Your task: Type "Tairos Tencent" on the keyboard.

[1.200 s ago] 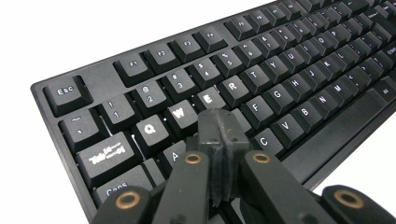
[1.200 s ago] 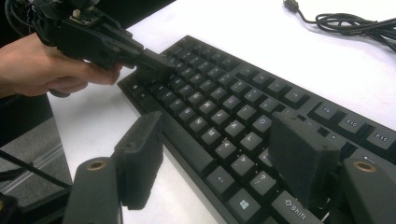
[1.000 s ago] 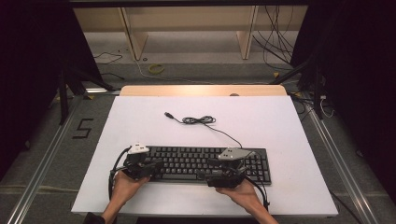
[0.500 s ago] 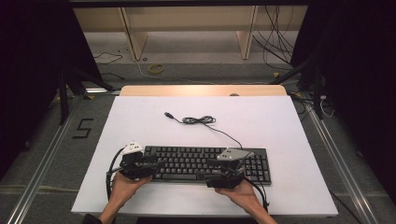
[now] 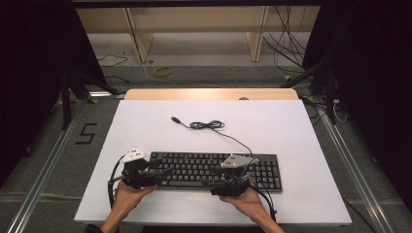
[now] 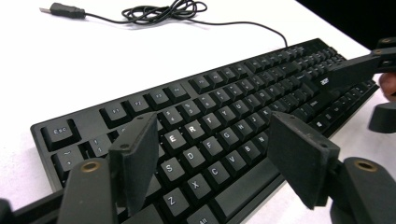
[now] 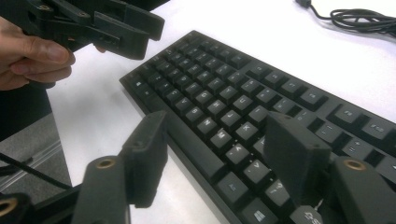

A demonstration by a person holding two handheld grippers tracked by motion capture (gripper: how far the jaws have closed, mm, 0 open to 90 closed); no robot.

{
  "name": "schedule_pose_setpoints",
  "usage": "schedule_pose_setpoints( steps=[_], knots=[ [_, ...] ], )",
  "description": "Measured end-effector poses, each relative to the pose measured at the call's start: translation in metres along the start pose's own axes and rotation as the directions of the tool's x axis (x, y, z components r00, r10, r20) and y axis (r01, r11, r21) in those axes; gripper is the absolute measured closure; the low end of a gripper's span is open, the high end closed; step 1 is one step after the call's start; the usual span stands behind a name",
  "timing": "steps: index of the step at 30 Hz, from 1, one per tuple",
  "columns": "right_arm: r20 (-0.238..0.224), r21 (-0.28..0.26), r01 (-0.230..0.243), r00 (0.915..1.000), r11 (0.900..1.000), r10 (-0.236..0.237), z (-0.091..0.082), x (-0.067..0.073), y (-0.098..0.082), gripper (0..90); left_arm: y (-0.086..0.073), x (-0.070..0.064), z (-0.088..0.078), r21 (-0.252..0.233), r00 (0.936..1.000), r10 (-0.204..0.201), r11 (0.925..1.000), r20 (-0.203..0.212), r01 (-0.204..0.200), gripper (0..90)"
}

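The keyboard (image 5: 214,170) lies flat near the front of the white worktop (image 5: 291,126). The left gripper (image 6: 212,165) has just opened wide over its keys, holding nothing. The right gripper (image 7: 219,154) has just closed a little but stays wide over the front edge, empty, maybe ready to grab it.

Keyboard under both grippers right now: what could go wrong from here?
The left gripper hangs open just above the keyboard, its jaws having just been opening; lowering it could press neighbouring keys together. The right gripper, also open with nothing between its jaws, sits over the near edge and could nudge the keyboard sideways. The loose cable could snag if the keyboard slides.
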State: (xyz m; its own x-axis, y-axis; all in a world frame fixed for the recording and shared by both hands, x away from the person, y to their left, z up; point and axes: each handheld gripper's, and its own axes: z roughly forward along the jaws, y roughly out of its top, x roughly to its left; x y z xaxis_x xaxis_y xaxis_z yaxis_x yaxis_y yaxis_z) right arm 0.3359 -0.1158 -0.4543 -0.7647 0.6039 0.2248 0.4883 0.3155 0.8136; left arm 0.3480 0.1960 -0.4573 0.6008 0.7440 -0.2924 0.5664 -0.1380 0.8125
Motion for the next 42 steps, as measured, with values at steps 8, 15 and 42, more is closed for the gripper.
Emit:
schedule_pose_setpoints(
  steps=[8,15,42],
  knots=[
    [-0.007,0.017,0.006,1.0000,1.000,-0.006,0.010,0.005,0.002,50.8,0.000,-0.001,-0.003,-0.025,0.9999,0.005,0.9997,0.011,-0.005,30.7],
    [-0.015,0.044,0.017,0.9998,0.999,-0.016,0.021,0.007,0.002,64.1,0.000,-0.003,-0.005,-0.037,0.9998,0.009,0.9993,0.018,-0.008,29.6],
    [-0.020,0.122,0.043,0.9990,0.992,-0.041,0.052,0.010,0.000,90.0,-0.006,-0.008,-0.011,-0.044,0.9987,0.024,0.9988,0.045,-0.022,26.7]
  ],
)
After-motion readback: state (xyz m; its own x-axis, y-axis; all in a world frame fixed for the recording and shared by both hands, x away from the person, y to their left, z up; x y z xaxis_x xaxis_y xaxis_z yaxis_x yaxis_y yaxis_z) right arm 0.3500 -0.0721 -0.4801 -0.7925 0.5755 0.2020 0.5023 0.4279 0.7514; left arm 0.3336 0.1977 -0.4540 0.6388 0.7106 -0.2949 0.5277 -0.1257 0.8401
